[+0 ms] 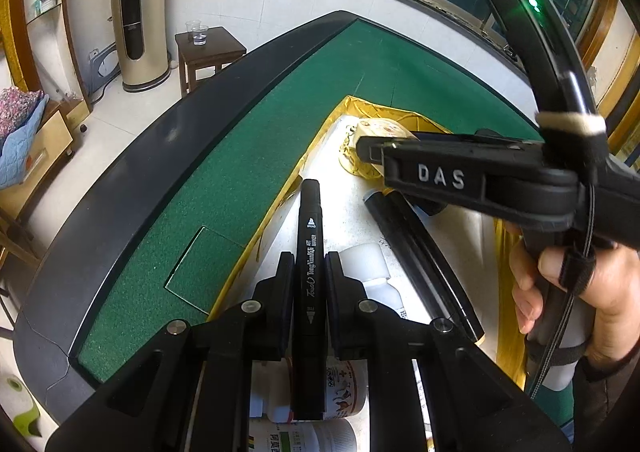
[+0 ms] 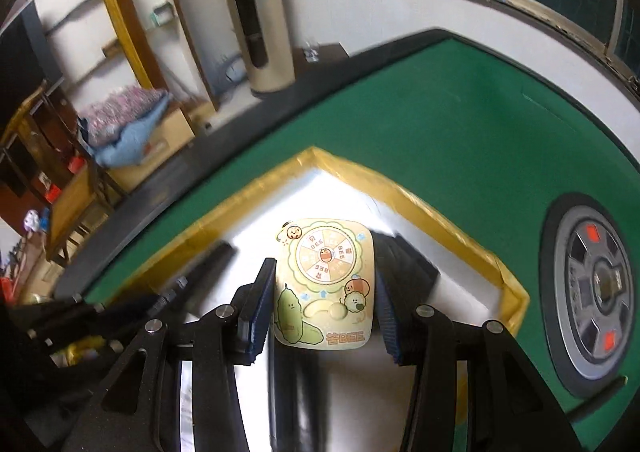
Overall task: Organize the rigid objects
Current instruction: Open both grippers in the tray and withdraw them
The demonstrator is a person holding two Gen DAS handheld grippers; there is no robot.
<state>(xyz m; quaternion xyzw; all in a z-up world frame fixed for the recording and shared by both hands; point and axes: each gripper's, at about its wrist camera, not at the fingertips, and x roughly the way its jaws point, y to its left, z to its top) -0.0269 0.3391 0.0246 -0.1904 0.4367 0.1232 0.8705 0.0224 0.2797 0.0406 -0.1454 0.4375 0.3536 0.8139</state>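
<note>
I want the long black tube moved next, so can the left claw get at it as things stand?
Probably not yet: the left claw is shut on the black marker. The long black tube lies uncovered just to its right, so releasing the marker should free it.

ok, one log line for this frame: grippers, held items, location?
left gripper: shut on black marker | right gripper: around cartoon spinner toy, contact unclear | both over white tray on green table
</note>
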